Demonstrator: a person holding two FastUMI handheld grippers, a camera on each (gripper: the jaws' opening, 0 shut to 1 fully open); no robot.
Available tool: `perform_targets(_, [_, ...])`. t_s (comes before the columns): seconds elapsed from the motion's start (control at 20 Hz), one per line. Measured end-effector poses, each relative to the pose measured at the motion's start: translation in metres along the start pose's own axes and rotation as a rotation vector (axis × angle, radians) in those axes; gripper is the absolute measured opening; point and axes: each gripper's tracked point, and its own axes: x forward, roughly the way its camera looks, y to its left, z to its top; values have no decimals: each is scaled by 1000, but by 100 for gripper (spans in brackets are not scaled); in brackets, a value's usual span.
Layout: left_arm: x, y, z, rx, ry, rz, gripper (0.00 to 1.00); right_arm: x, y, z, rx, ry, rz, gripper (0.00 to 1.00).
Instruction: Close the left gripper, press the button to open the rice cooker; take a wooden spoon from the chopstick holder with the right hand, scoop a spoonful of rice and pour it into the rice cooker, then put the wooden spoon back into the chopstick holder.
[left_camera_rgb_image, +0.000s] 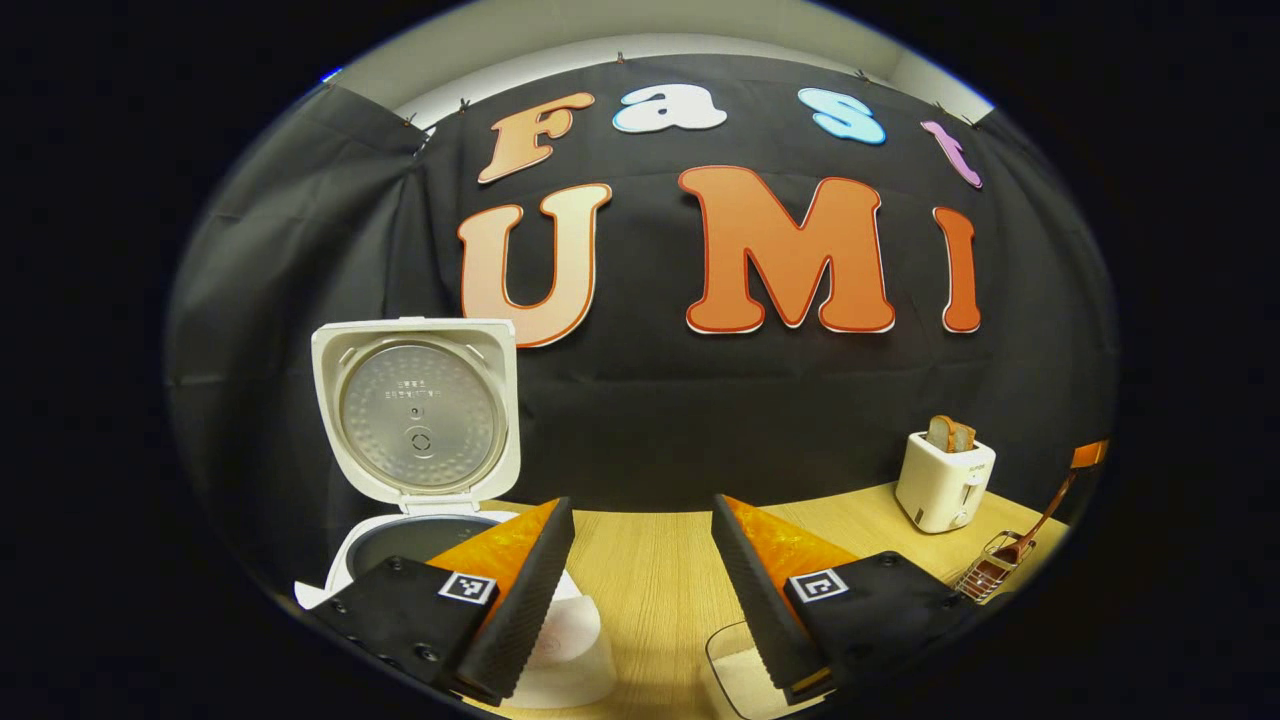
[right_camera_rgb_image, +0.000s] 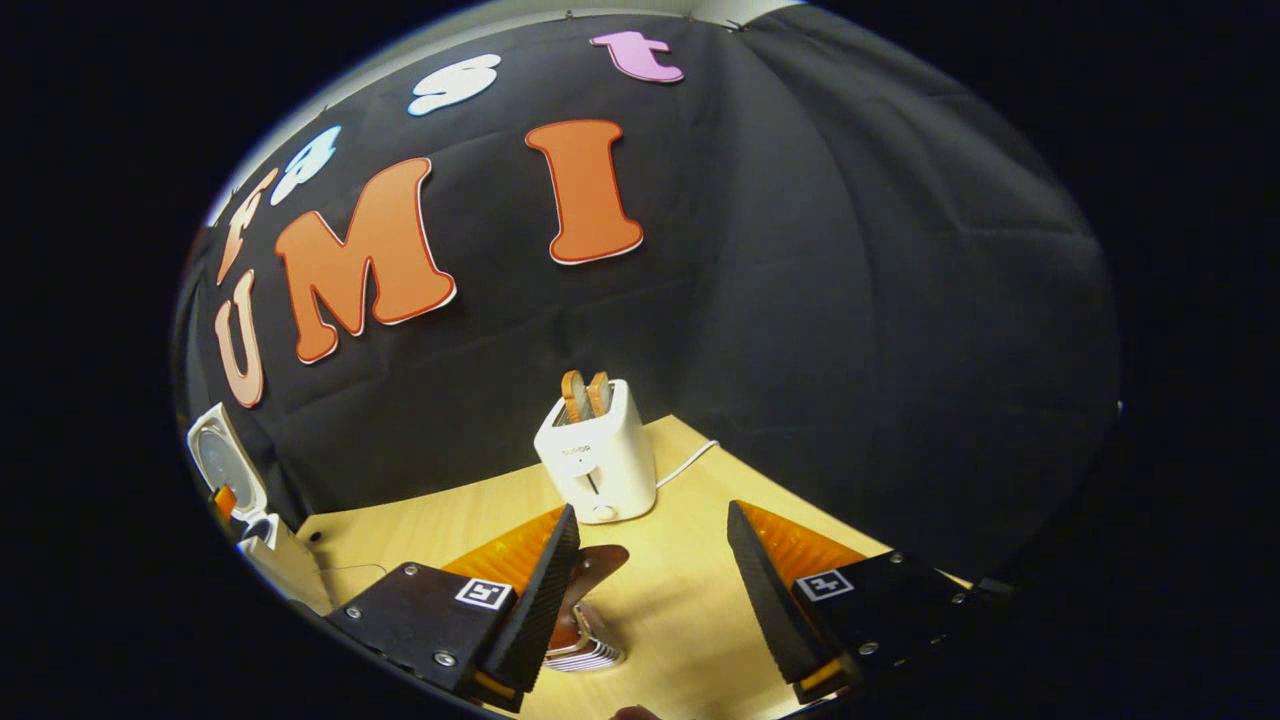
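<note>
A light wooden table (left_camera_rgb_image: 650, 570) carries the open white rice cooker (left_camera_rgb_image: 420, 440) at its left, a white toaster (left_camera_rgb_image: 945, 480) with bread at the back right, a wire chopstick holder (left_camera_rgb_image: 990, 572) beside it

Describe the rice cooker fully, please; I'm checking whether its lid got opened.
The white rice cooker stands at the left end of the light wooden table with its lid swung fully open and upright. The lid's inside carries a round, dimpled silvery metal plate with a small central knob. Below, the dark inner pot's rim shows, partly hidden behind the left gripper, whose open fingers do not touch it.
</note>
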Motion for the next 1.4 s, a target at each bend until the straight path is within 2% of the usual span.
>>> perform_targets(0.15, [6, 19, 10, 21, 13, 33, 91, -4, 10, 18, -46, -55, -4, 91])
perform_targets(0.35, [13, 53, 30, 87, 0, 104, 89, -20, 24, 39, -69, -110, 37, 92])
perform_targets(0.45, [20, 73, 37, 57, 17, 124, 92, -26, 30, 47, -87, -135, 56, 93])
perform_targets(0.6, [30, 113, 55, 7, 42, 177, 89, -33, 32, 59, -137, -173, 53, 93])
perform_targets(0.65, [34, 129, 64, -8, 44, 201, 94, -36, 34, 63, -147, -184, 57, 93])
perform_targets(0.7, [36, 142, 75, -16, 39, 222, 94, -38, 35, 66, -154, -192, 62, 93])
perform_targets(1.0, [59, 206, 141, -7, -14, 339, 93, -46, 43, 81, -167, -216, 90, 93])
perform_targets(1.05, [66, 212, 150, -1, -17, 347, 89, -49, 44, 84, -175, -219, 91, 93])
perform_targets(1.1, [74, 217, 158, -1, -33, 353, 93, -52, 44, 87, -186, -227, 89, 93])
perform_targets(1.4, [131, 251, 194, -44, -11, 381, 91, -76, 52, 110, -223, -291, 105, 93])
